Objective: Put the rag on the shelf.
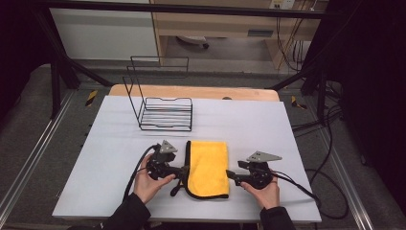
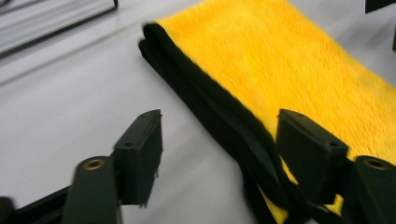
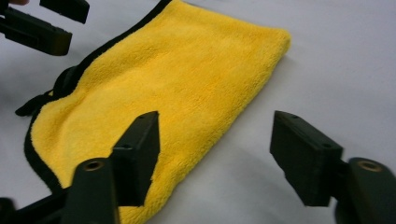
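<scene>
The left tool (image 1: 178, 173) lies low over the bench (image 1: 268, 124) at the left long edge of the folded yellow cloth (image 1: 208, 167), held by the person's left hand (image 1: 149, 182) from below and outside. In the left gripper view its jaws stand apart with nothing pressed between them: the black-bound edge (image 2: 219, 116) of the cloth runs up between them, close against the right-hand jaw, and the left-hand jaw hangs over bare bench. This spread suits a cloth that is set down rather than carried; the bound edges are stacked on this side, so the fold most likely closes here. The cloth itself lies flat on the bench directly between the two tools, folded into a narrow upright rectangle, with a loose black loop (image 1: 176, 188) trailing at the corner nearest the left tool. The right tool (image 1: 231, 176) sits at the opposite long edge, near the cloth's lower corner, held by the right hand (image 1: 264, 190). In the right gripper view its jaws are likewise parted and empty: the left-hand jaw overlaps the yellow pile (image 3: 187, 88), the right-hand jaw stands over bench, and neither pad bears on the fabric. Both tools facing inward at the same level suggests a two-sided hold just released, leaving the fold square. Beyond both tools, toward the far left of the bench, a black wire rack (image 1: 165, 112) stands well apart from the cloth, a likely destination for it.
</scene>
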A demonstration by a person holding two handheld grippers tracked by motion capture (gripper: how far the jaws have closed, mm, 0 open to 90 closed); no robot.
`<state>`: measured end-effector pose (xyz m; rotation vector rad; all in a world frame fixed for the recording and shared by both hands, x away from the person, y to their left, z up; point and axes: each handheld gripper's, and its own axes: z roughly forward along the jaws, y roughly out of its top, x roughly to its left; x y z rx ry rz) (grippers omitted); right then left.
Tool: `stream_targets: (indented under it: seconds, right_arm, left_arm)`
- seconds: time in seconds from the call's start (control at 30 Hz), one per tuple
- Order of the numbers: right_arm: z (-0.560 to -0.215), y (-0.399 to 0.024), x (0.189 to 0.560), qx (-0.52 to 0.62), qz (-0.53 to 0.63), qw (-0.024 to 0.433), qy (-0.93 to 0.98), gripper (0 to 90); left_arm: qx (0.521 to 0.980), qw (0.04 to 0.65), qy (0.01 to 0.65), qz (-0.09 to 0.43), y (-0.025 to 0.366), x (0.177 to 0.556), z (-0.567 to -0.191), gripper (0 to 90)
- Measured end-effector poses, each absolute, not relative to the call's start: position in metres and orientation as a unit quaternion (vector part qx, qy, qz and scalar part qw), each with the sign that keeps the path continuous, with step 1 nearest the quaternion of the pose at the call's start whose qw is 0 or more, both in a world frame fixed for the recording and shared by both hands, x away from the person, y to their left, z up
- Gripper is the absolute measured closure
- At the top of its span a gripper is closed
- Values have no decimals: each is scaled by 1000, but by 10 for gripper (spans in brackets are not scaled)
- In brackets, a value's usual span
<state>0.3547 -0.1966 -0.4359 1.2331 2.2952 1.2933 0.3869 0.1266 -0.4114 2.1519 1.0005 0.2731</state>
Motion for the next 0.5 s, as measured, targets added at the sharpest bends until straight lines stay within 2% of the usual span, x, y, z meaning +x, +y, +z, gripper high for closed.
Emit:
stream_targets:
  seconds: [0.03, 0.07, 0.13, 0.17, 0.27, 0.4, 0.43, 0.5]
  right_arm:
    - [-437, -198, 357, 416, 441, 124, 785, 229]
    - [-437, -198, 357, 416, 441, 124, 785, 229]
    - [-438, -199, 360, 414, 441, 127, 786, 176]
    - [-438, -199, 360, 415, 442, 127, 785, 143]
    - [-438, -200, 361, 416, 442, 126, 785, 124]
    - [-439, -201, 362, 422, 440, 125, 783, 101]
    - [-439, -201, 362, 421, 441, 125, 782, 101]
    - [-439, -201, 362, 421, 442, 125, 782, 101]
  left_arm:
    - [838, 366, 389, 106, 126, 391, -411, 224]
    - [839, 365, 390, 105, 124, 396, -411, 224]
    - [842, 357, 390, 105, 120, 405, -412, 145]
    - [845, 353, 388, 107, 117, 410, -412, 137]
    - [839, 353, 398, 117, 113, 424, -412, 145]
    - [824, 360, 422, 116, 111, 444, -416, 207]
    - [822, 357, 428, 116, 110, 449, -418, 246]
    - [817, 356, 439, 113, 109, 458, -422, 257]
